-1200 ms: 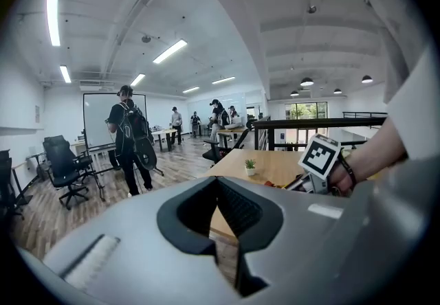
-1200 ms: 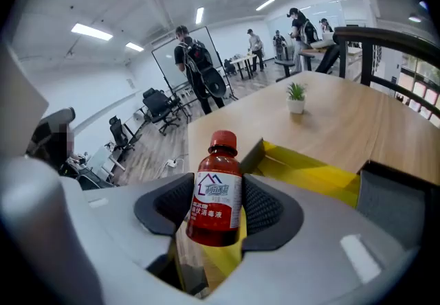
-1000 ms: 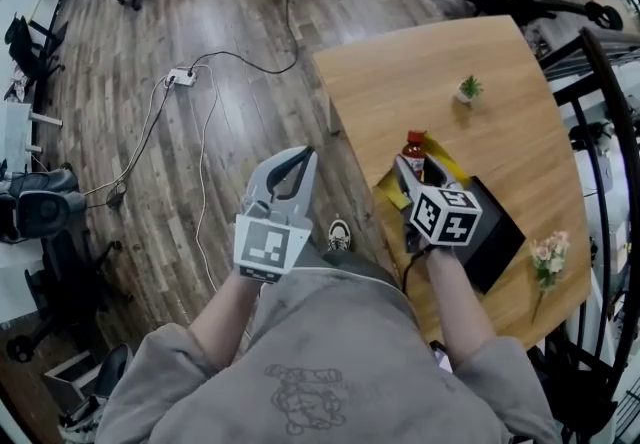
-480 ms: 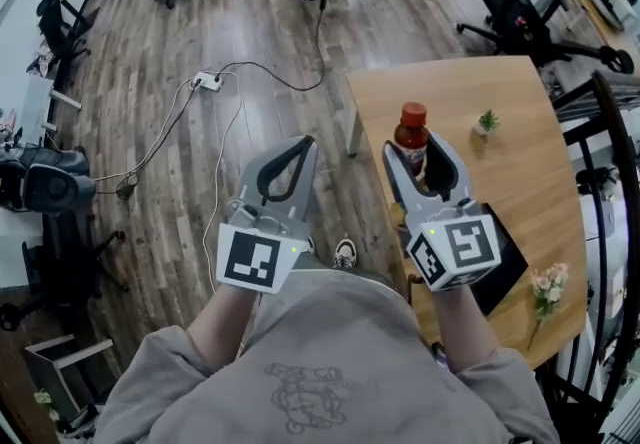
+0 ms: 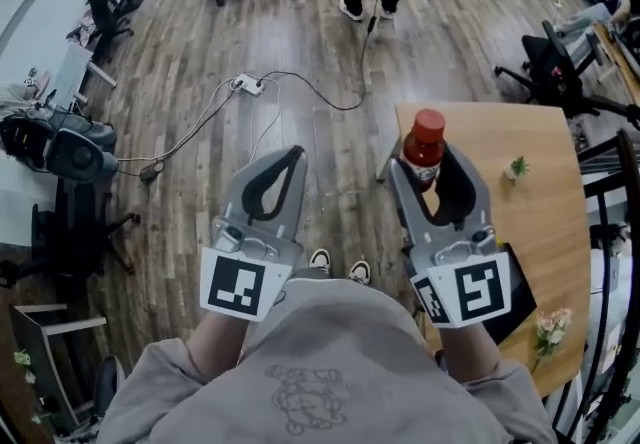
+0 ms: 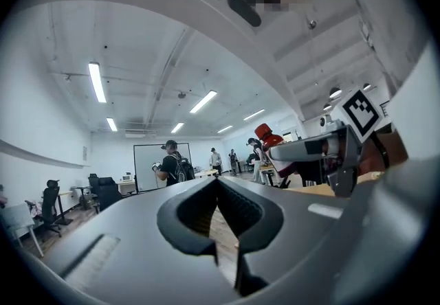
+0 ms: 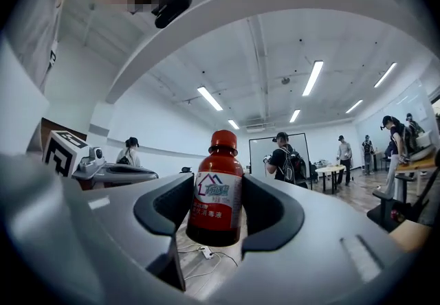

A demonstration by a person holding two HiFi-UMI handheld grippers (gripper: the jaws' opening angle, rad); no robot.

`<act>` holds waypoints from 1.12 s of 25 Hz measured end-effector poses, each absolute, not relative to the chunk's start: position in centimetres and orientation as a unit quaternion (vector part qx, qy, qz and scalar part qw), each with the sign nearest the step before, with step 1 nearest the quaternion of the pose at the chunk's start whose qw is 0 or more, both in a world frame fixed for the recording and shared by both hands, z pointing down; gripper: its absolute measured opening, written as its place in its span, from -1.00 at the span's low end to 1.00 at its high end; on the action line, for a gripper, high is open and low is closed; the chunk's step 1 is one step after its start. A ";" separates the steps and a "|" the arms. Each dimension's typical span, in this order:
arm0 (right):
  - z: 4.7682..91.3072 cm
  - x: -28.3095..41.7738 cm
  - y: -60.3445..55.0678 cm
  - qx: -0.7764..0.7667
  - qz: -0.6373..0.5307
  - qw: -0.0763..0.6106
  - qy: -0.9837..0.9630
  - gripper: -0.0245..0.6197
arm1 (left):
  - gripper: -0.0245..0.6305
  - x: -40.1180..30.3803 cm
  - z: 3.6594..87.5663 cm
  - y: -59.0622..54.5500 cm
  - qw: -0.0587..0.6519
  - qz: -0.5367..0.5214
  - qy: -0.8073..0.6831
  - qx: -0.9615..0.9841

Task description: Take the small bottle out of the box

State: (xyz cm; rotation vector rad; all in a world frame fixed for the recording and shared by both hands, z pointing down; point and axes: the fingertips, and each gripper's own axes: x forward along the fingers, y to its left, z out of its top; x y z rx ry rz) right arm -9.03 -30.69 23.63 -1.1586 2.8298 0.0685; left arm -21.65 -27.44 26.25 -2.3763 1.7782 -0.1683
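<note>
At one o'clock your right tongs [image 5: 436, 168] clamp the small bottle [image 5: 424, 144], clear of the box [image 5: 508, 284]; left tongs [image 5: 293, 154] closed, empty. Next, set it down.

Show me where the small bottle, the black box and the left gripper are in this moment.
small bottle [image 7: 215, 194]: right gripper view, on its label.
black box [image 5: 524, 294]: head view, on its visible dark top.
left gripper [image 5: 297, 154]: head view, at its closed jaw tips.
</note>
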 end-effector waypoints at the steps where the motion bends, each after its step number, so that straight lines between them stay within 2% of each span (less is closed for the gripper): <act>1: 23.3 -9.6 -30.5 -0.375 0.026 0.043 0.926 -0.21 | -0.92 -22.5 25.9 -27.1 0.086 -0.056 0.601 -0.793; 7: 21.9 -13.2 -29.3 -0.357 0.027 0.055 0.932 -0.21 | -0.92 -27.6 24.8 -25.3 0.092 -0.060 0.625 -0.773; 17: 21.8 -17.2 -28.1 -0.332 0.037 0.050 0.941 -0.22 | -0.92 -31.0 24.8 -23.9 0.090 -0.058 0.643 -0.759; 28: 22.7 -17.8 -28.2 -0.316 0.028 0.045 0.947 -0.22 | -0.92 -31.0 25.3 -23.7 0.084 -0.061 0.650 -0.752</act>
